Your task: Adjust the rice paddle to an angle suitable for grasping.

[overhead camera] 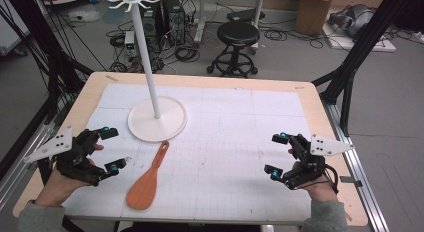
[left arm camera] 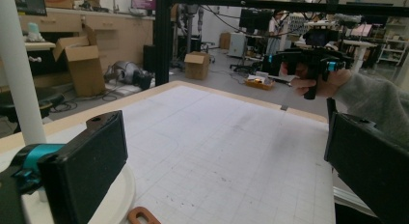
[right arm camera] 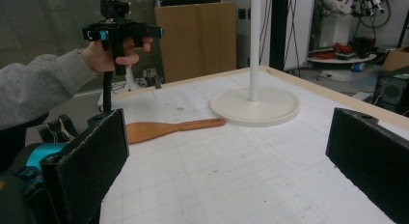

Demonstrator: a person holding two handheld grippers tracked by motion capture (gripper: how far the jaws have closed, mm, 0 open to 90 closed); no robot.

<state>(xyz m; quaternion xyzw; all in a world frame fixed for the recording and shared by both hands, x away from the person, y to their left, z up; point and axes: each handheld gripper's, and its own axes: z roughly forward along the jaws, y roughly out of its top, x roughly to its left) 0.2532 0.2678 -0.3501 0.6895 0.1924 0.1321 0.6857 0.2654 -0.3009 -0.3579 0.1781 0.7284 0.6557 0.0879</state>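
1. The left tool (overhead camera: 111,150) hangs just above the table's near left corner with its jaws spread wide and nothing between them. They point toward the middle of the table, which I judge to be a ready pose for a reach.
2. The right tool (overhead camera: 277,154) mirrors it at the near right, jaws also apart and empty, facing inward across the sheet.
3. The wooden spatula (overhead camera: 147,179) lies flat on the table just right of the left tool. Its blade is toward the person and its handle points at the stand, the handle end almost at the base rim. That layout leaves the blade and handle free for a grasp from either side.
4. The white stand (overhead camera: 157,120) sits upright at the far left of the sheet, its pole rising to a ring of hooks at the top. The slot in the spatula handle suggests it is meant to hang there.
5. The table (overhead camera: 310,112) carries a white gridded sheet, well suited to placing things repeatably.
6. No brand, label or writing is readable on the tools, spatula, stand or sheet.
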